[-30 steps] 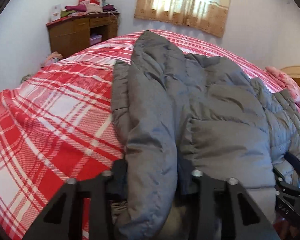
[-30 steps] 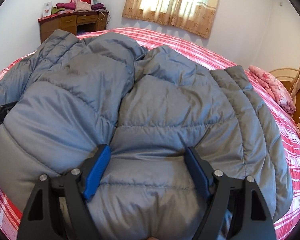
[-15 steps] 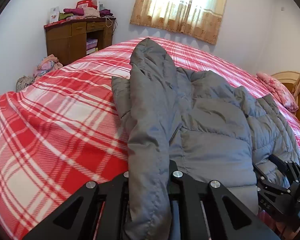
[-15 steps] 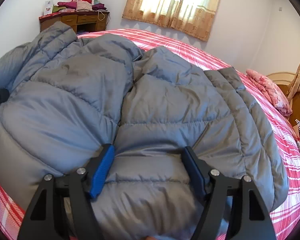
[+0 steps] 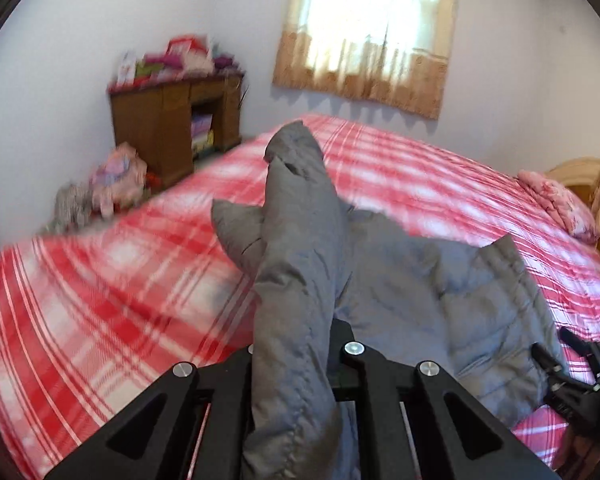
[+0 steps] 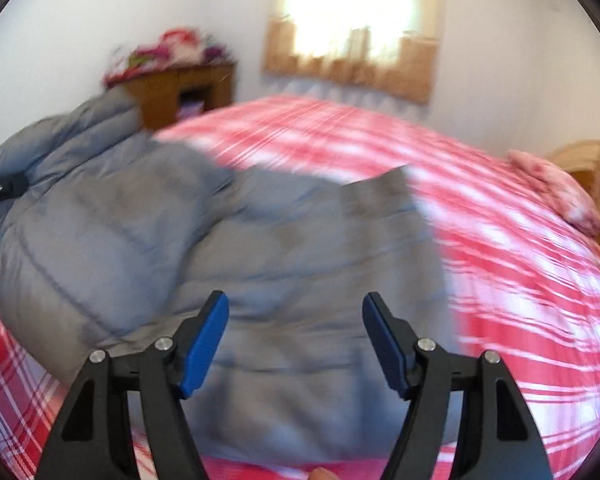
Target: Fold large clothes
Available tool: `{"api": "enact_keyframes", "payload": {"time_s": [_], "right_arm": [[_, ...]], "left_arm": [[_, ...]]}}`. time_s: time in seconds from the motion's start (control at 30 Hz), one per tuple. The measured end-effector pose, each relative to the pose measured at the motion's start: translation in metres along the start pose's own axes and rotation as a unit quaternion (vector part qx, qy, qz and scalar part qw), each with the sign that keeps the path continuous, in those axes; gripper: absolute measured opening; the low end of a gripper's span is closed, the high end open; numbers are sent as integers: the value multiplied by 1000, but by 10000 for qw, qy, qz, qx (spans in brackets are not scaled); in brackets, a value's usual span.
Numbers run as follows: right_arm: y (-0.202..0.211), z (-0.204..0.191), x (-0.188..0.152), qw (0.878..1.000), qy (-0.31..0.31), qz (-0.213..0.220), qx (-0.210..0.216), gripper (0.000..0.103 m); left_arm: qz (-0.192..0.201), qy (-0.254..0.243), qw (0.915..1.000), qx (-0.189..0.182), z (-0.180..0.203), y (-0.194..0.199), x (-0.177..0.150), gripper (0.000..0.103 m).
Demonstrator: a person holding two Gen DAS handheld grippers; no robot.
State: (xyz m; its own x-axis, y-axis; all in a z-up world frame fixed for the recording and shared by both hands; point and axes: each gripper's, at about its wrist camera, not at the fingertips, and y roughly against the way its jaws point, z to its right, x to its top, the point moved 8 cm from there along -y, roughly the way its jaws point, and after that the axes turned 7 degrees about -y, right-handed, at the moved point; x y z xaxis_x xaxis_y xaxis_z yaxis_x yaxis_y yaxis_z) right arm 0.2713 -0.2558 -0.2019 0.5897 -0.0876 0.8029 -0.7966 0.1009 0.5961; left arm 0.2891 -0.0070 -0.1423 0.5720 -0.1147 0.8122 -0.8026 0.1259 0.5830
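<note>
A large grey puffer jacket lies spread on the red plaid bed. My left gripper is shut on a long grey fold of it, a sleeve or side edge, which rises from the bed up through the jaws. The fabric hides the fingertips. In the blurred right wrist view my right gripper hovers just above the jacket. Its jaws are opening, its blue pads are bare, and nothing is pinched between them. Each gripper shows at the edge of the other's view: right gripper, left gripper.
A wooden desk piled with clothes stands against the far wall, with a heap of clothes on the floor beside it. A pink pillow lies by the wooden headboard at right. A curtained window is behind the bed.
My left gripper closed on the grey fold and rose, pulling it up off the bed. My right gripper lifted off the jacket's padding, and more of the bed shows beyond it.
</note>
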Motion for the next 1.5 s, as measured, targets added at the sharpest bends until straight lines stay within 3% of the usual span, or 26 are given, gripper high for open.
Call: {"api": "enact_keyframes", "payload": {"time_s": [0.13,0.27,0.37,0.53,0.6,0.67,0.7,0.83,0.9,0.93,0.97,1.03,1.07,1.1,1.2,1.27,1.4,1.5], "right_arm": [[-6,94,-2,9958,-488,-29,-771,79],[-12,167,-21,9878,-976,-240,-1191,79],[-8,211,-37,9814,-1353,-306,-1329,79],[-3,235,-56,9758,-1654,-393,-1374,79],[-4,239,-64,9748,-1709,-457,-1362,79],[-7,243,-70,9739,-1744,-502,-1361,79],[-7,245,-71,9736,-1756,-512,-1369,79],[-7,258,-73,9697,-1913,-525,-1424,79],[-6,264,-70,9683,-1923,-515,-1511,79],[-5,266,-68,9679,-1907,-513,-1554,79],[-4,268,-65,9680,-1888,-516,-1572,79],[-1,267,-53,9690,-1859,-515,-1547,72],[1,263,-42,9703,-1863,-524,-1455,59],[2,259,-32,9715,-1848,-519,-1394,54],[13,225,23,9805,-1598,-254,-1116,54],[19,196,59,9862,-1402,-88,-871,54],[12,113,130,9947,-947,-167,-354,51],[-19,67,154,9955,-664,-351,-573,48]], "left_arm": [[412,-678,9968,-31,82,18,47,7],[649,-1462,9870,-171,181,18,66,7],[751,-2238,9717,-128,261,2,54,7],[497,-3294,9429,-39,356,-48,-5,8],[375,-3713,9277,38,380,-67,-31,9],[521,-4155,9078,252,398,-71,-44,17],[557,-4268,9021,313,404,-69,-45,19],[883,-4398,8933,294,416,-30,-32,32],[1170,-4365,8920,86,421,4,-18,55],[1320,-4320,8922,5,419,18,-12,83],[1434,-4237,8943,-94,415,32,-4,97],[1558,-3978,9040,-135,394,48,16,97],[1546,-3859,9094,100,373,46,28,97],[1522,-3746,9141,314,358,43,37,97],[1283,-3195,9305,1250,288,11,68,97],[903,-2635,9421,1868,226,-22,86,97],[285,-1769,9543,2392,149,-63,93,97],[-121,-1331,9606,2436,121,-87,85,97]]}}
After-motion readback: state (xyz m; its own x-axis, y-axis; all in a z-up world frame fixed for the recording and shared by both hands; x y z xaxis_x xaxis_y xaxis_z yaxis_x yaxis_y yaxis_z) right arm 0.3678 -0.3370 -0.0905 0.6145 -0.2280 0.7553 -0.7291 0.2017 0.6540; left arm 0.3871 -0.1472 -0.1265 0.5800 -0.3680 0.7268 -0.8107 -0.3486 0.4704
